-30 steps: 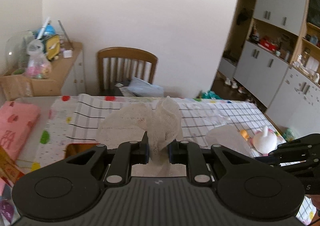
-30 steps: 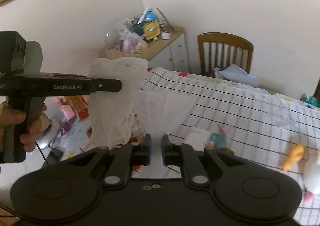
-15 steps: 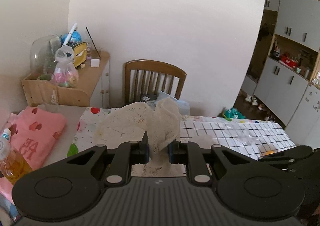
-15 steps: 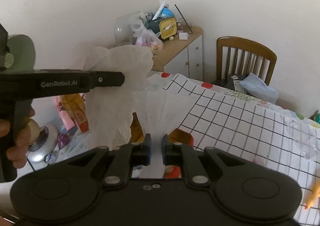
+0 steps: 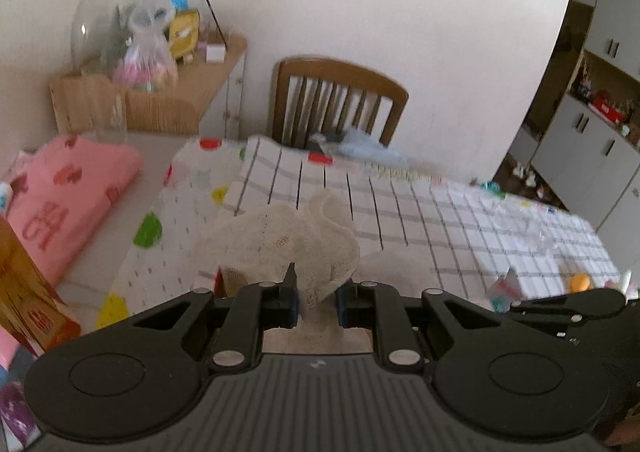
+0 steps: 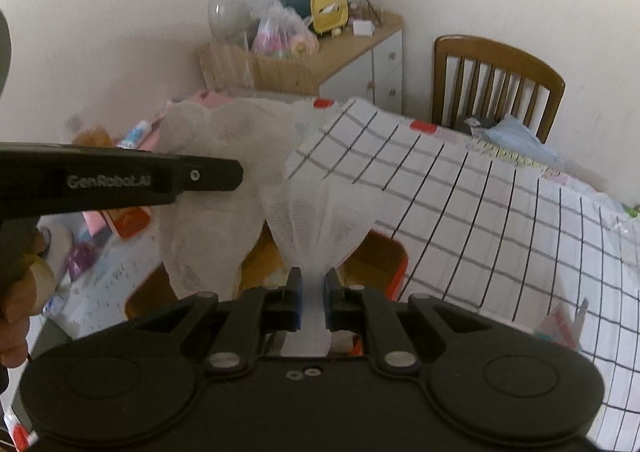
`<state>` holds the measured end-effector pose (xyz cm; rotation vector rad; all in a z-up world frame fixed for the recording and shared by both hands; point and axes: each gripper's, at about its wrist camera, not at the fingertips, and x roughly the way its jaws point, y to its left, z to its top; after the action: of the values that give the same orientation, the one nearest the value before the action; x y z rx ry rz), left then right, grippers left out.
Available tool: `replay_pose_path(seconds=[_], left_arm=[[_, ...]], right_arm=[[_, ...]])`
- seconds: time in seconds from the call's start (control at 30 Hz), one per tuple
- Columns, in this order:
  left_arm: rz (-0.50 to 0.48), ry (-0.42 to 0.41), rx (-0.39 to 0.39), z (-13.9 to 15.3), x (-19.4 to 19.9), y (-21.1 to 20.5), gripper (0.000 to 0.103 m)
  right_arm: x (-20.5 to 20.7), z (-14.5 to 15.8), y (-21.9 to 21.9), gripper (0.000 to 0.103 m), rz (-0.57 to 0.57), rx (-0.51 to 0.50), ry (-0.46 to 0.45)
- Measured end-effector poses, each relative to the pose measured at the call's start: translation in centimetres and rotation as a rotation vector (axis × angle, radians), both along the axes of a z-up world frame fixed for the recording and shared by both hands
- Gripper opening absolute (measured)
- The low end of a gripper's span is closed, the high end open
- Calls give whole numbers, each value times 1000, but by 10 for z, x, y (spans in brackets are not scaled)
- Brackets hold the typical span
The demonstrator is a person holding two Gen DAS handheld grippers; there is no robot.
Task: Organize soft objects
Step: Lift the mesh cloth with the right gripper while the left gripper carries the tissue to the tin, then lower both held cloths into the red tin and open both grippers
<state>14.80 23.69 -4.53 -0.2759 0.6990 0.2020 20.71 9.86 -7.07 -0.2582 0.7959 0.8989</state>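
Both grippers are pinching one mesh cloth [image 6: 320, 219] in the air: the right gripper [image 6: 313, 294] gripping a gathered edge, the left gripper [image 5: 316, 294] another. Compared with a second ago they are sinking toward the orange box [image 6: 380, 260] below, suggesting stowing is starting.

Two grippers are in view — the left gripper [image 5: 316, 302] and the right gripper [image 6: 312, 302] — and one white mesh cloth [image 6: 224, 187] hangs between them, a corner in each set of jaws. One counter [image 5: 420, 219] carries one checked tablecloth [image 6: 480, 211] and one folded pink towel [image 5: 68, 191]. One wooden chair [image 5: 340, 99] stands behind it, and one wooden side cabinet [image 6: 360, 47] holds one yellow clock [image 6: 328, 11] and one clear plastic bag [image 6: 280, 31]. One orange box [image 6: 376, 264] sits below the cloth — and one small orange toy [image 5: 580, 282] lies far right.
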Motion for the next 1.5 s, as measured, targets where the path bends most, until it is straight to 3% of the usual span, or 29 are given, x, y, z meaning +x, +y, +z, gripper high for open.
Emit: replay_pose_path(seconds=[0.27,0.47,0.7,1.03,1.13,1.23,1.3,1.33,1.37,1.5], left_arm=[[-87,74,-41,-33,0,-9,17],[-93,131,-95,-56,0,-7,17],[-80,174,-99,-67,-2,-4,17],[-52,165,-128,-63,-7,-2,17],[-51,159,-133,-60,-9,-2,23],[-48,153,-127,-56,-10,-2,32],[-46,148,-125,-54,-11,-3,47],[-42,140,-119,-52,-13,-3,62],[-37,129,-113,-49,-14,-3,66],[-28,113,-99,-40,-20,-5,66]], right_arm=[[-13,-21,-3,11,33,-51,-4],[-26,-27,-3,12,68,-83,-35],[-29,-33,0,25,91,-99,-23],[-28,-29,-6,46,101,-77,0],[-31,-26,-8,57,107,-72,-9],[-32,-23,-10,59,105,-70,-9],[-32,-21,-12,60,100,-71,-9],[-32,-20,-13,60,97,-70,-11],[-33,-19,-14,60,92,-68,-12],[-32,-11,-21,64,73,-47,-14]])
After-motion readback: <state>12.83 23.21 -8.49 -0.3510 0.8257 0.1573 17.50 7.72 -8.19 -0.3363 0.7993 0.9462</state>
